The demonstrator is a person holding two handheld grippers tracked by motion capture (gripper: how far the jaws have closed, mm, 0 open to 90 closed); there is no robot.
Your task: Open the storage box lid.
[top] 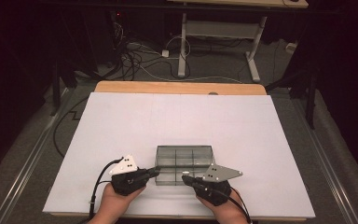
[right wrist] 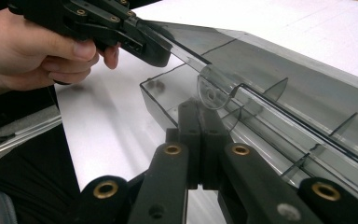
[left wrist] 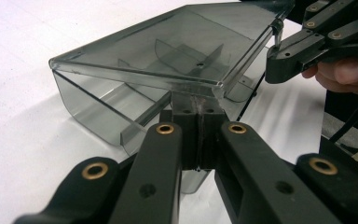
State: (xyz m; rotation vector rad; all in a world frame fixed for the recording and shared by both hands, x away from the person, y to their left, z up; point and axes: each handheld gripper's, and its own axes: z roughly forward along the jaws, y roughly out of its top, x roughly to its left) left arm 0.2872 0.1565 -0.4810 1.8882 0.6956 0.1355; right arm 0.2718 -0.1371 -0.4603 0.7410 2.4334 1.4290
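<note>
Both hands low at six o'clock, left gripper (top: 156, 170) and right gripper (top: 185, 177) aimed inward, fingers clamped on lid (left wrist: 177, 51) edge. Smoky compartment box (top: 184, 164) mid-desk (top: 121, 121), dividers inside, lid ajar.

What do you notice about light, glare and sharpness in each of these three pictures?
High view: the white table sheet is brightly lit, the room behind is dark, and the smoky clear plastic compartment box looks small and soft. Left gripper view: the sheet glares almost blank white, and the near black fingers are soft. Right gripper view: pale reflections streak the box's lid, and the hand is slightly soft.
</note>
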